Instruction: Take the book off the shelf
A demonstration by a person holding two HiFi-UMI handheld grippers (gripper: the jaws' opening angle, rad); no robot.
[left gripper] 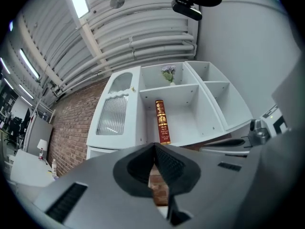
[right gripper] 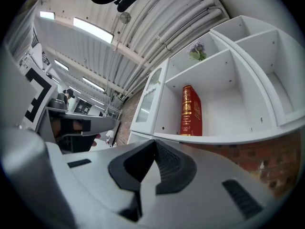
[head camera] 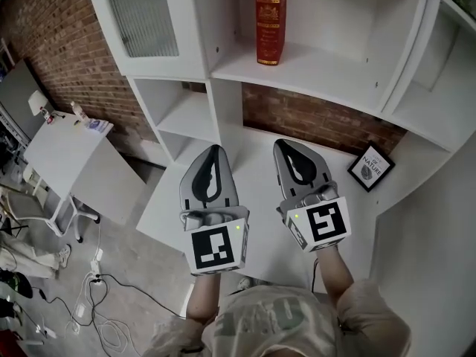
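Book: a red book point(head camera: 270, 21) with gold print on its spine stands upright in the middle compartment of the white shelf point(head camera: 320, 69), near that compartment's left wall.
Book to jaws: it is above and beyond both grippers, well apart from each. In the head view it lines up between the two tips.
Left gripper point(head camera: 214, 149): the jaws are together with nothing between them, held over the bench point(head camera: 256, 171) and pointing towards the shelf.
Right gripper point(head camera: 281, 143): the jaws are together and empty, just beside the left gripper.
Writing on book: gold lettering and a crest, too small to read.
Framed card point(head camera: 370, 167): it sits at the bench's back right corner, and the word "NATURE" can be read.
Flowers point(left gripper: 168, 73): a small purple bunch in the compartment above the book.
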